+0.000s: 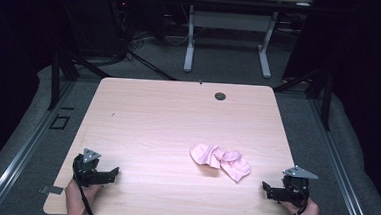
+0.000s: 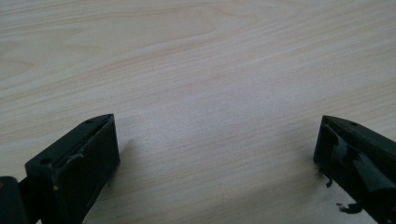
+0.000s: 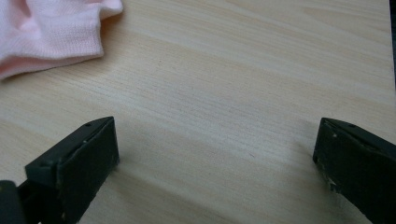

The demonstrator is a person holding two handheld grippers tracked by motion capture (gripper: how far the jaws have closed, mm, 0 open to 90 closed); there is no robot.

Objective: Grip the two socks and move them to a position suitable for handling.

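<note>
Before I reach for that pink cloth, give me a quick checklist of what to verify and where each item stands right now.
1. Left gripper jaws apart with nothing between them: ok.
2. Right gripper jaws apart with nothing between them: ok.
3. Pink cloth fully on the table, away from its edges: ok.
4. Bare tabletop between the right gripper and the cloth: ok.
5. Cloth lying flat: not ok, it is crumpled.
6. One piece or two: cannot tell.

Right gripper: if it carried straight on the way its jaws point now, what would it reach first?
Probably bare table. The right gripper is open, with wood grain straight ahead; the pink cloth lies off toward its left jaw's side, likely just outside that line, though depth is unclear.
</note>
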